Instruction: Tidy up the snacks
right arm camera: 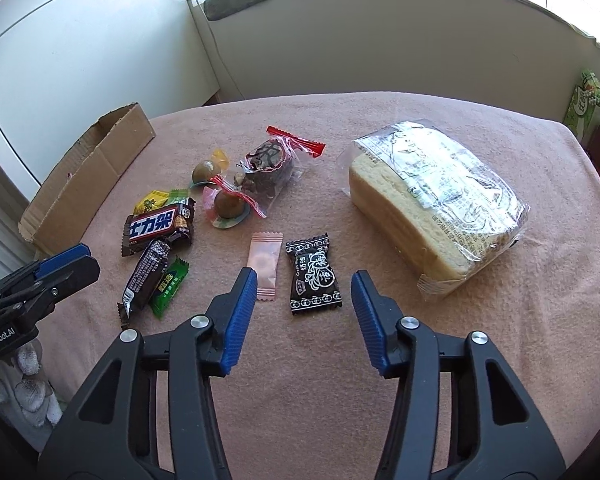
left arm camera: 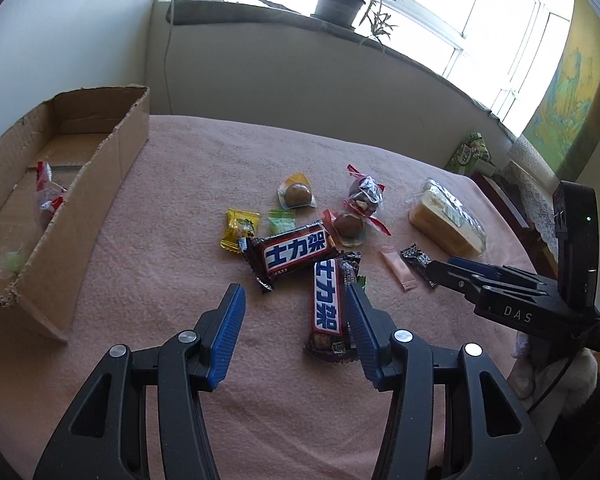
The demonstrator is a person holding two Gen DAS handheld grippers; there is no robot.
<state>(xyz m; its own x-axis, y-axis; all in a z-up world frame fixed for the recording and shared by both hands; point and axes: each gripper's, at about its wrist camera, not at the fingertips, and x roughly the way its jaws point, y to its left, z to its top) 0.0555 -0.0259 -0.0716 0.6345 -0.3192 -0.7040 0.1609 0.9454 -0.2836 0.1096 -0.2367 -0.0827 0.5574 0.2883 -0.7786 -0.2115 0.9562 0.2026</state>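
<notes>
Snacks lie scattered on a pink cloth-covered table [left arm camera: 172,240]. My left gripper [left arm camera: 296,296] is open and empty, just short of a Snickers bar [left arm camera: 327,304] lying lengthwise by its right finger; a second Snickers bar [left arm camera: 294,254] lies beyond. A cardboard box [left arm camera: 80,184] at the left holds a few wrapped sweets [left arm camera: 46,192]. My right gripper [right arm camera: 304,280] is open and empty, its fingers either side of a black candy packet [right arm camera: 314,276], with a pink sachet [right arm camera: 265,266] to its left. A wrapped bread loaf [right arm camera: 432,196] lies to the right.
Small candies in yellow [left arm camera: 240,228] and green [left arm camera: 282,222] wrappers, two wrapped brown sweets [left arm camera: 298,194] [left arm camera: 348,224] and a red-ended bag [left arm camera: 364,196] lie mid-table. A windowsill with a potted plant [left arm camera: 340,0] runs behind. The right gripper shows in the left wrist view [left arm camera: 444,270].
</notes>
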